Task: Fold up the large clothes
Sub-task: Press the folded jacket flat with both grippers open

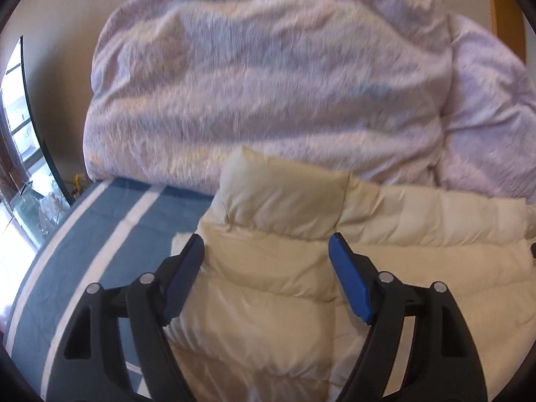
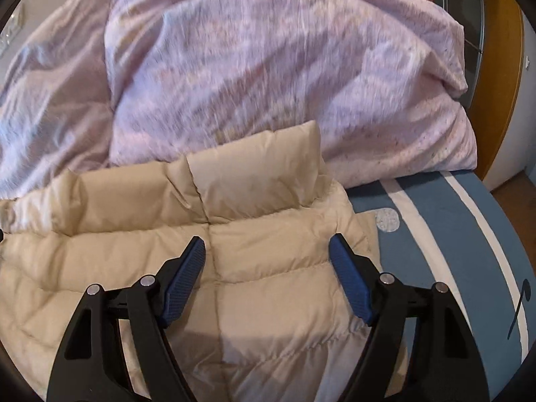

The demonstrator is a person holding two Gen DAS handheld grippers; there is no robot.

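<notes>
1. Left wrist view, from its left edge: a window (image 1: 20, 154) showed bright beside a beige wall, and a blue sheet with white stripes (image 1: 110, 234) covered the bed below it.
2. At centre, the left gripper (image 1: 266, 251) hung over the cream puffer jacket (image 1: 274, 268), its blue pads (image 1: 186, 274) spread wide with nothing between them.
3. That jacket lay flat on the sheet, its stand-up collar (image 1: 284, 197) pointing toward the bunched lilac duvet (image 1: 268, 83) just behind it; the quilted body ran off to the right.
4. Right wrist view, from its left: the duvet (image 2: 268, 67) filled the back, and the jacket (image 2: 167, 251) lay in front of it with the collar (image 2: 258, 174) raised.
5. The right gripper (image 2: 266, 251) hovered above the jacket's right shoulder area, jaws likewise wide apart and empty.
6. Farther right, the striped sheet (image 2: 435, 234) was bare, with a wooden door frame (image 2: 502, 67) beyond.
</notes>
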